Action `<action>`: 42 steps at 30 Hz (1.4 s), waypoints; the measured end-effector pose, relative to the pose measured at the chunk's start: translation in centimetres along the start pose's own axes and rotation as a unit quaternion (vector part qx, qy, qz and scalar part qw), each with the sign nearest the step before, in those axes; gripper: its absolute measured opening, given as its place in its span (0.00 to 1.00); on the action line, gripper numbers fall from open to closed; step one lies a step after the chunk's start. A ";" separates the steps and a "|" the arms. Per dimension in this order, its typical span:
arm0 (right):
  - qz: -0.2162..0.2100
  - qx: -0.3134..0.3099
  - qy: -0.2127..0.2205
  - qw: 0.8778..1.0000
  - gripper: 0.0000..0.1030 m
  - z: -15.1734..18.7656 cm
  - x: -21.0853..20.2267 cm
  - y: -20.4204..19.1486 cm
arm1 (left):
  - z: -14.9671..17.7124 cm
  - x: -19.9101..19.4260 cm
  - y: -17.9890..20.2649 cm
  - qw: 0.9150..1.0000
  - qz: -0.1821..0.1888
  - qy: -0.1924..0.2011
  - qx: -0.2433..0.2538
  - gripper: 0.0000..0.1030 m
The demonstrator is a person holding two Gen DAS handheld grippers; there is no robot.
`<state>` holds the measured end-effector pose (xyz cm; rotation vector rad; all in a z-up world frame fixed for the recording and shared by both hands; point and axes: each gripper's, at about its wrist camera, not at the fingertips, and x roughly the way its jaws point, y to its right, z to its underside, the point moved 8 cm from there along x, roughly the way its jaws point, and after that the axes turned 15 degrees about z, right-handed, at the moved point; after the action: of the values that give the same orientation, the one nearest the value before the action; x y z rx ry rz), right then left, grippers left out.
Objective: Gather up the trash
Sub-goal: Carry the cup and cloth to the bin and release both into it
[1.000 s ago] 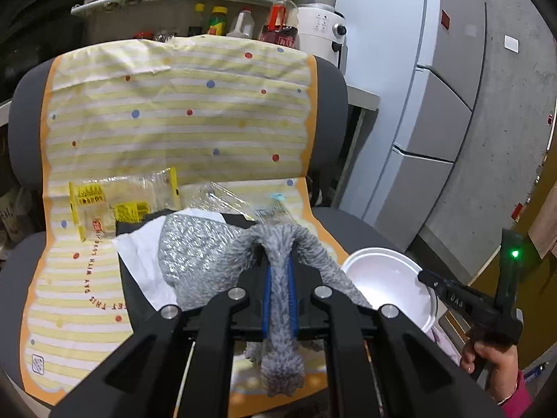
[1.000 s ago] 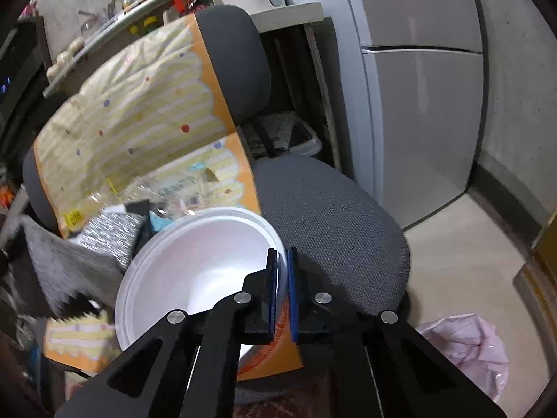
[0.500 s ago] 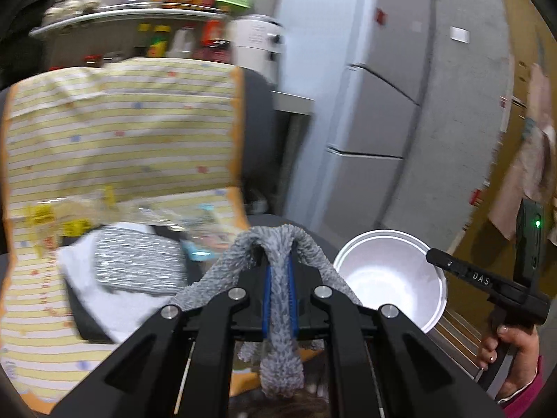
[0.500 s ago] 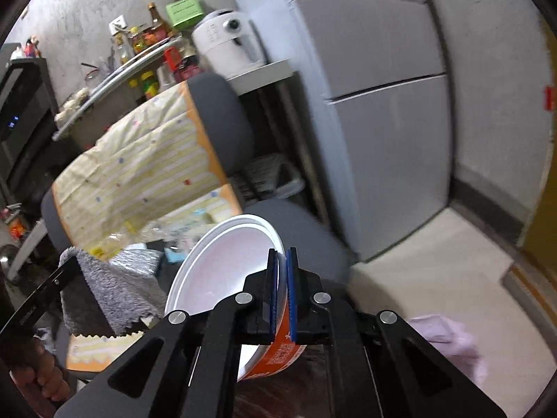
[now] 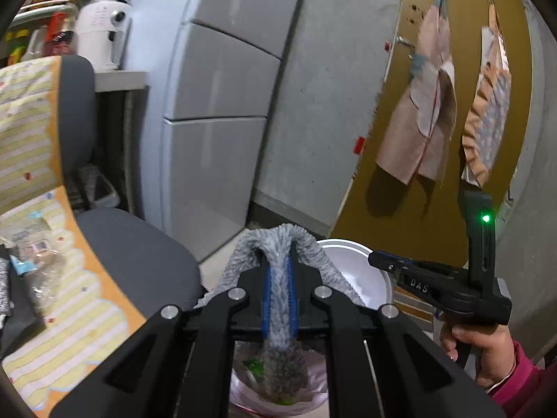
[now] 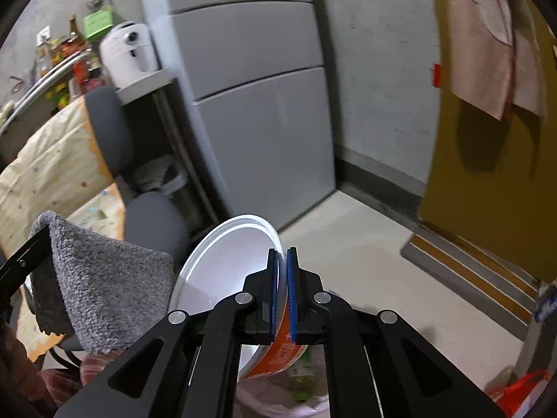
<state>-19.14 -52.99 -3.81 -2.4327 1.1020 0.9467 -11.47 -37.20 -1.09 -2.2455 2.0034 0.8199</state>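
My left wrist camera looks forward and down along its fingers, close over the pink bag on the floor, facing the fridge and brown door. My right wrist camera looks from just beside it, same way. Both share the fridge, door, chair and white bowl.

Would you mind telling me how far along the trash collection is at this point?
Partly done. The pink trash bag below already holds some scraps. In hand: the left gripper is shut on a grey cloth and the right gripper is shut on the rim of an empty noodle bowl, both over the bag. Left: dropping the bowl in and clearing the wrappers on the chair.
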 end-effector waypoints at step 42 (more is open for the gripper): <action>0.031 0.041 -0.022 0.998 0.40 1.8 4.0 4.8 | 9.6 13.6 0.0 0.978 0.038 -0.204 -0.007 0.47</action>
<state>-21.59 -57.38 -7.87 -2.3139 1.1840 0.9484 -14.43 -46.27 -14.69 -1.8222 1.8958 1.1904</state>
